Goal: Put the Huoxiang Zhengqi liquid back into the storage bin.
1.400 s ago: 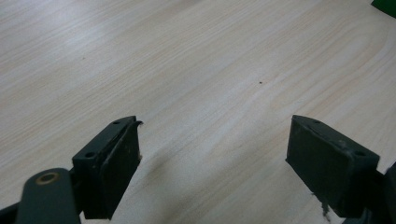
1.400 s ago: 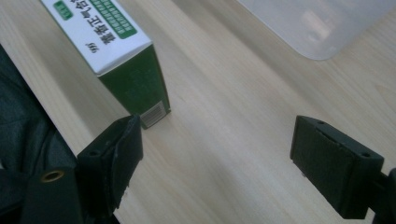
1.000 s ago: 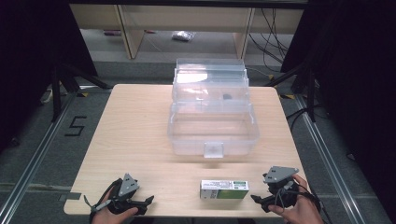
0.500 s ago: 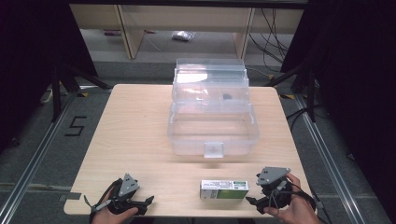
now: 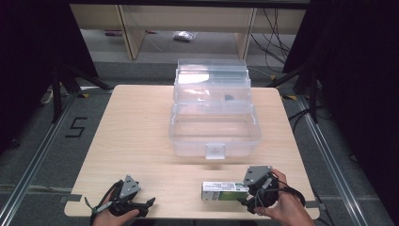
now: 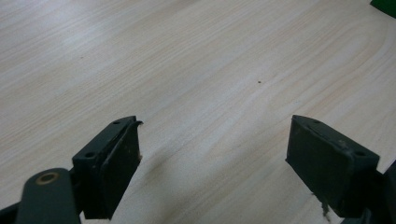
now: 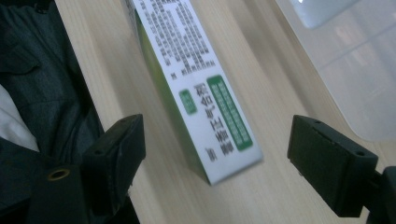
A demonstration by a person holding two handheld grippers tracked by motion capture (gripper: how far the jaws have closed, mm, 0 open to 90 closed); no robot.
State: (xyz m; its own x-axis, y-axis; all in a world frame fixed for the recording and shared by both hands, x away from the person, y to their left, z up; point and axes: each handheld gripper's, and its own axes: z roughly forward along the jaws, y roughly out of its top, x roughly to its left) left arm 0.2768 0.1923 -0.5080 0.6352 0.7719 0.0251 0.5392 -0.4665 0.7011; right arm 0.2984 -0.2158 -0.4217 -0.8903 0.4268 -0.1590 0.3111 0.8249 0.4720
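A small white and green carton (image 5: 223, 191) lies flat near the table's front edge, right of centre; in the right gripper view the carton (image 7: 196, 88) shows printed text and a green side. My right gripper (image 5: 246, 194) sits at the carton's right end, open, its jaws standing either side of that end without touching it (image 7: 215, 154). My left gripper (image 5: 149, 203) rests at the front left of the table, open, with bare wood between its jaws (image 6: 212, 154). A clear plastic box (image 5: 214, 127) with its lid raised stands in the middle of the table.
The light wooden table (image 5: 136, 132) has bare surface left of the box. The clear box's front wall and latch (image 7: 355, 60) are close on the right of the carton. A dark sleeve (image 7: 51, 79) lies by the table's front edge. Shelving (image 5: 188, 28) stands behind.
My right gripper has slid left along the front edge, from apart from the carton to its right end. The left gripper has stayed where it was.
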